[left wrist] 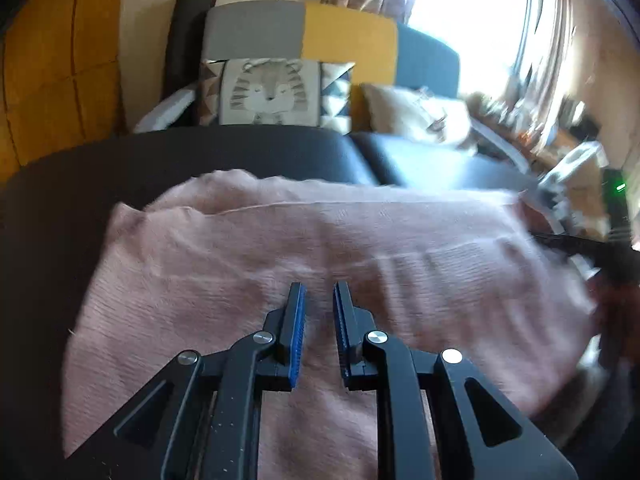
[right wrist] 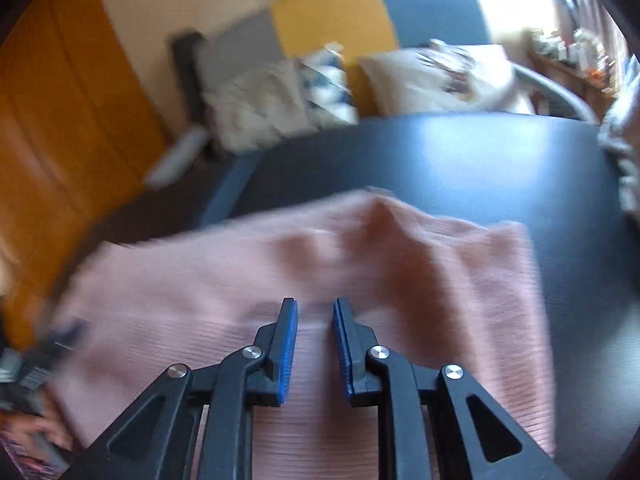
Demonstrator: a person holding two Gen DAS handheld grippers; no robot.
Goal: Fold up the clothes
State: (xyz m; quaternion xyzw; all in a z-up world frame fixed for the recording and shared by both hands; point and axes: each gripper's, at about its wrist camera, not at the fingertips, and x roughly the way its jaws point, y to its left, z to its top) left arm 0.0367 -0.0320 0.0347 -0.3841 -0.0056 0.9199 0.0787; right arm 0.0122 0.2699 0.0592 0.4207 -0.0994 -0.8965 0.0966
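Note:
A pink ribbed knit garment (left wrist: 280, 248) lies spread flat on a black table (left wrist: 60, 200), with a folded edge along its far side. My left gripper (left wrist: 319, 286) hovers just above the cloth near its front. The jaws stand a narrow gap apart with nothing between them. In the right wrist view the same garment (right wrist: 200, 280) is blurred, with a raised wrinkle near its far edge. My right gripper (right wrist: 315, 301) is over it, slightly open and empty. A hand (right wrist: 24, 432) with the other gripper shows blurred at the left edge.
Beyond the table (right wrist: 440, 160) stands a sofa with a grey, yellow and blue back (left wrist: 340, 36), a lion-print cushion (left wrist: 268, 94) and a cream cushion (left wrist: 412, 112). An orange wood wall (left wrist: 48, 80) is at the left. A bright window (left wrist: 480, 20) and cluttered shelves (left wrist: 560, 128) are at the right.

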